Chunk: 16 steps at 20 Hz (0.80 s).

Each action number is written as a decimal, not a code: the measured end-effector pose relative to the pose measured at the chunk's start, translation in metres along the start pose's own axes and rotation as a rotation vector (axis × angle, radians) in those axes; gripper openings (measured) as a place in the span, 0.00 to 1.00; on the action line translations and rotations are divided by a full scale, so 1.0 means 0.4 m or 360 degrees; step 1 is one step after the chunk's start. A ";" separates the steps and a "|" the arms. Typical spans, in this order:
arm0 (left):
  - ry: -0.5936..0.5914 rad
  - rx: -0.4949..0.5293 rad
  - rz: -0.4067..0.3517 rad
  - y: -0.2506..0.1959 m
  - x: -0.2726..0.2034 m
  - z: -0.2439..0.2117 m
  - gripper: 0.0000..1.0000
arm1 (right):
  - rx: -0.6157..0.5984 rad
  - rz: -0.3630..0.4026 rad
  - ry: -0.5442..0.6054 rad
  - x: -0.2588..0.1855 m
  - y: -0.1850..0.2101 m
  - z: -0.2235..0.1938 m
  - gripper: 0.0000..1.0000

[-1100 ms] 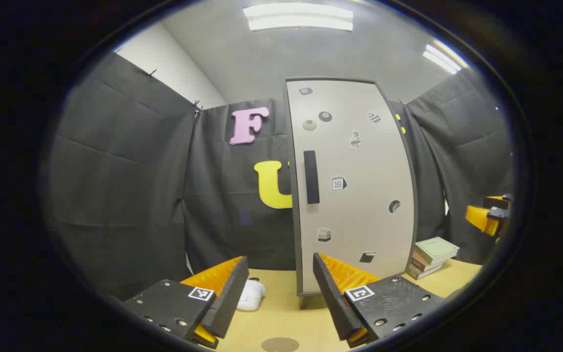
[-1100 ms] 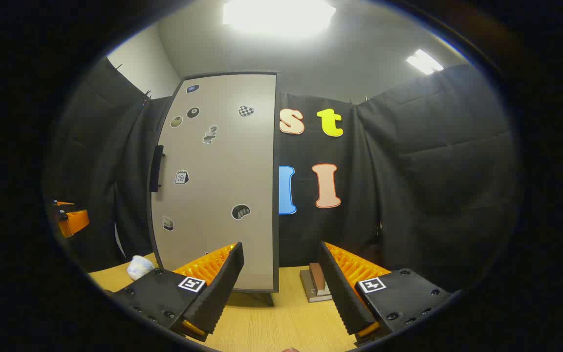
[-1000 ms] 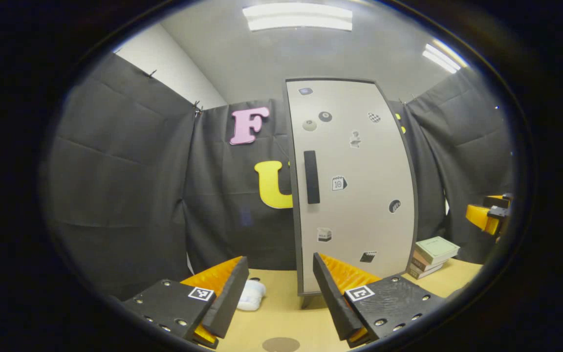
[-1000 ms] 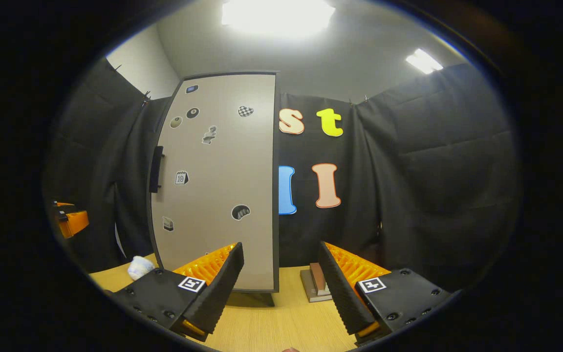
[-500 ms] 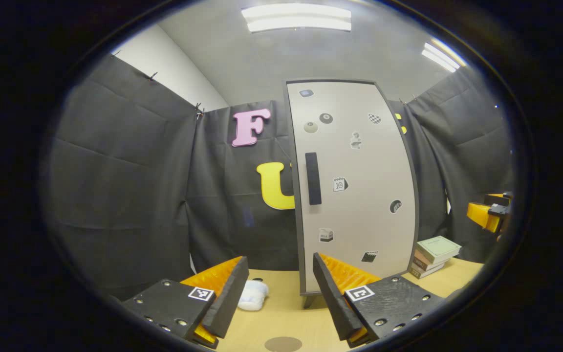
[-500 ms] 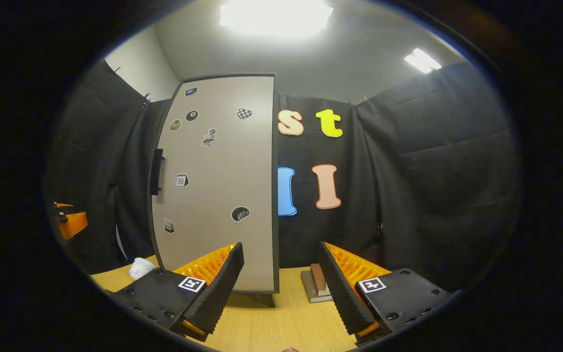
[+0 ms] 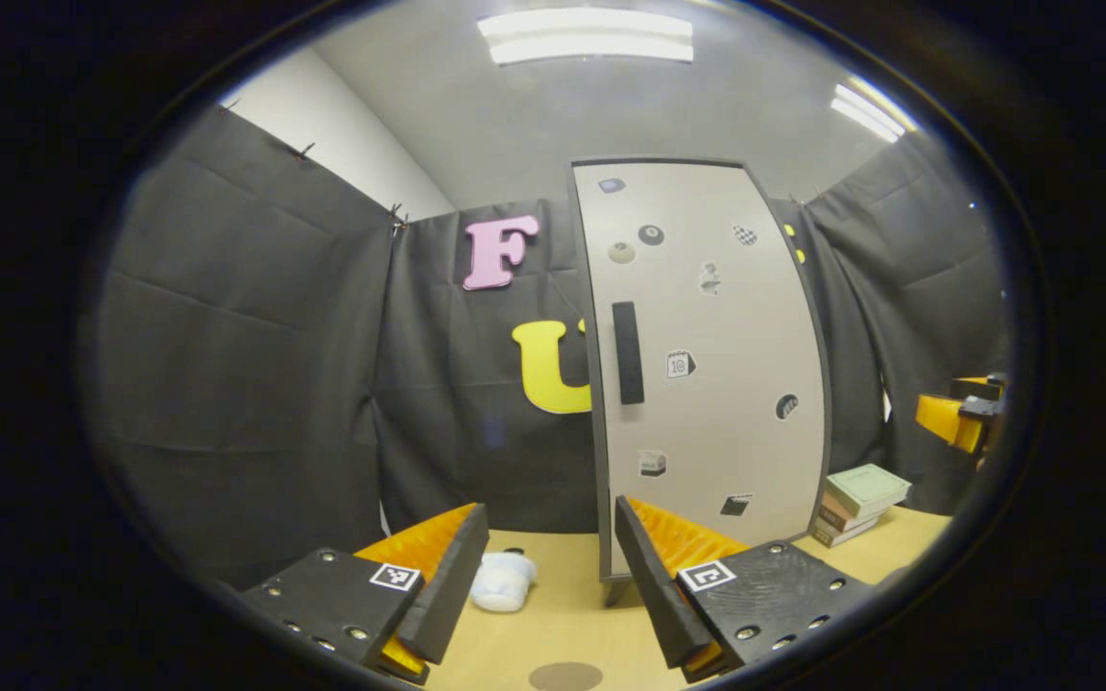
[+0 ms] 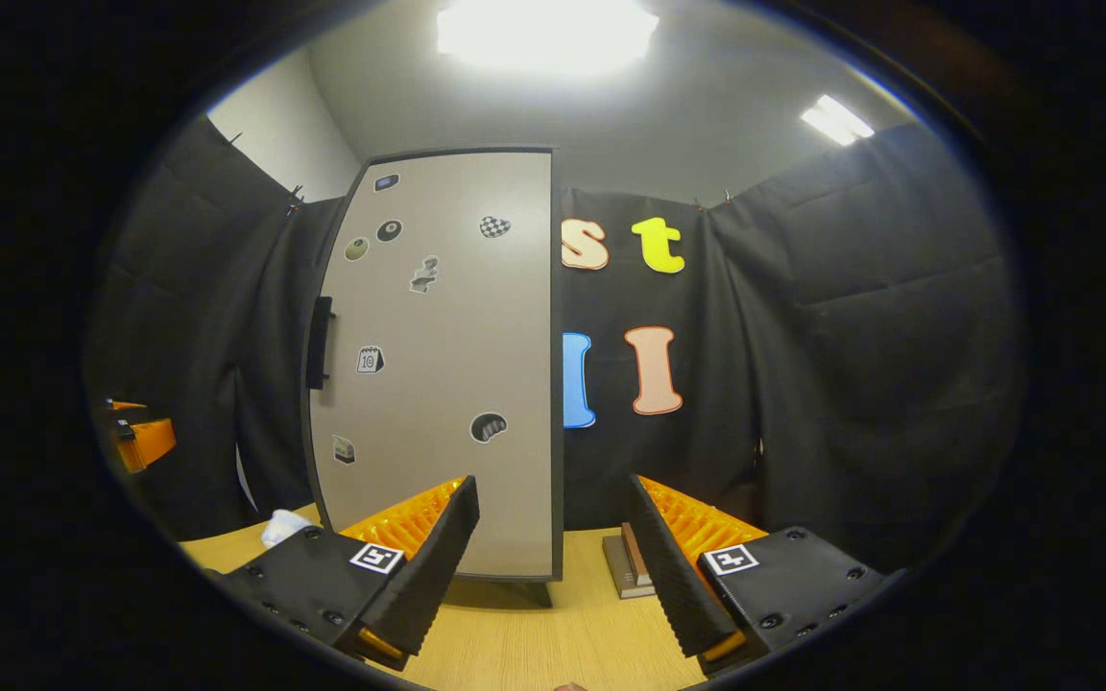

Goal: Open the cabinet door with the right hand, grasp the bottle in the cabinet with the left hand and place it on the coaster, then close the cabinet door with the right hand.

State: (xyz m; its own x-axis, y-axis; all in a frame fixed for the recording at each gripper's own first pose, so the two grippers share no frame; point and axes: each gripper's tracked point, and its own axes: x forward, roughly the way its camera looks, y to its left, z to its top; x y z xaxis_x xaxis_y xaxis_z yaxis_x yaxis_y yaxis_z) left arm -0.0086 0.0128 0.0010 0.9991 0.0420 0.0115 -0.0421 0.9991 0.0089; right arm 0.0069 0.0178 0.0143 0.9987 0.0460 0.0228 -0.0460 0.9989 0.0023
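From my left gripper view, the cabinet door (image 7: 707,369) stands shut, so I cannot see inside the cabinet. Its stickers (image 7: 679,364) are too small to make out. Below the door, the coaster (image 7: 565,677) is cut by the picture's edge. Right of it, the right gripper (image 7: 958,415) is half cut off.

One readable mark — a calendar sticker (image 7: 679,364) on the cabinet door (image 7: 716,403) carries the number "10", seen again in the right gripper view. The other stickers (image 8: 491,427) are pictures (no words), and the book (image 7: 867,484) covers are too small to read.
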 end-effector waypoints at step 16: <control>0.0035 0.0043 0.0348 0.324 -0.121 -0.030 0.80 | 0.0031 0.0308 -0.0079 0.167 0.273 0.152 0.97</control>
State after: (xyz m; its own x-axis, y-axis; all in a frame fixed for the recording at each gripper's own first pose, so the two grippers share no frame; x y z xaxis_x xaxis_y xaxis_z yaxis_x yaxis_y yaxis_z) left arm -0.0623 0.1403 -0.0106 0.9660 0.2583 -0.0059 -0.2580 0.9655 0.0354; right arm 0.0671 0.1297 0.0768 0.9688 0.2365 0.0738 -0.2381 0.9712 0.0126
